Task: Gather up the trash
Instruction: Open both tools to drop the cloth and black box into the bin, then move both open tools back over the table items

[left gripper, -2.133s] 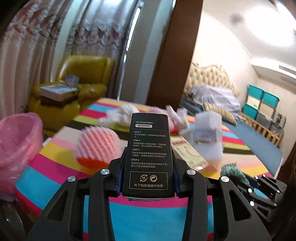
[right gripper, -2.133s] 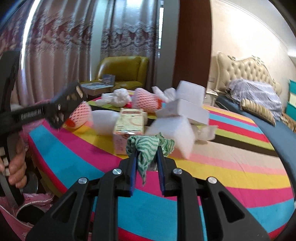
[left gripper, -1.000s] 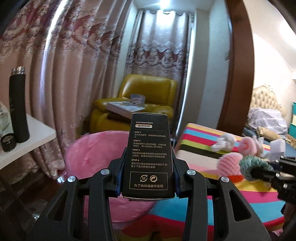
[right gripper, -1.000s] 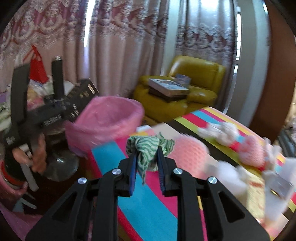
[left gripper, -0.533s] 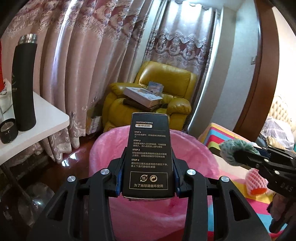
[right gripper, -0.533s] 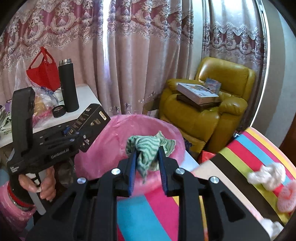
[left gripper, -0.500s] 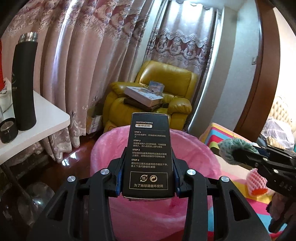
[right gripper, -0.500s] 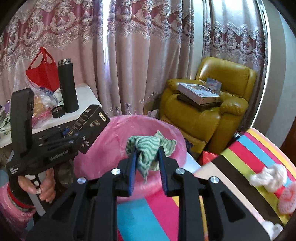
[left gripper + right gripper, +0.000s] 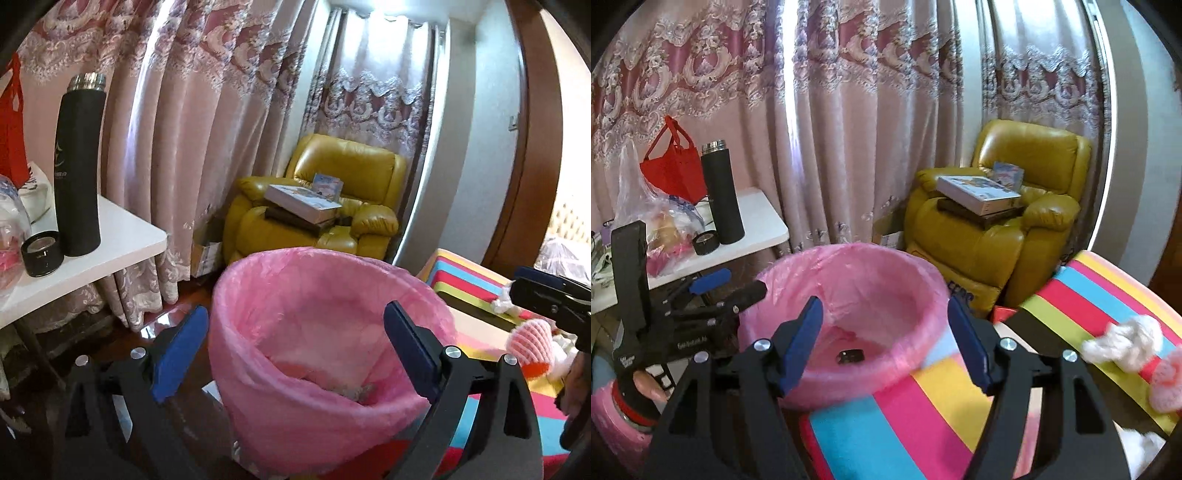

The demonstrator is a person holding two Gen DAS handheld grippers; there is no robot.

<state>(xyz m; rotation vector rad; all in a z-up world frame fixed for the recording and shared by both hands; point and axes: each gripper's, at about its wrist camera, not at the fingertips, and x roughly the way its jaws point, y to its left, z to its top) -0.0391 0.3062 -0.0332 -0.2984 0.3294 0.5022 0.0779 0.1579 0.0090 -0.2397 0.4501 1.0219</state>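
Both the left gripper (image 9: 295, 332) and right gripper (image 9: 884, 341) have just sprung wide, empty, over the crinkly pink-lined round bin (image 9: 846, 266); a small black box (image 9: 850, 356) lies inside.

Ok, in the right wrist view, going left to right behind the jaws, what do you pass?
Red tote bag → tall black flask → pink-lined trash bin → yellow leather armchair → white crumpled tissue

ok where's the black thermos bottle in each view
Left wrist: black thermos bottle stands far left on the white side table, beside a small black cap.
Right wrist: black thermos bottle stands left of centre, on the same table, in front of the red bag.
Shared landmark: the yellow armchair with books on it.
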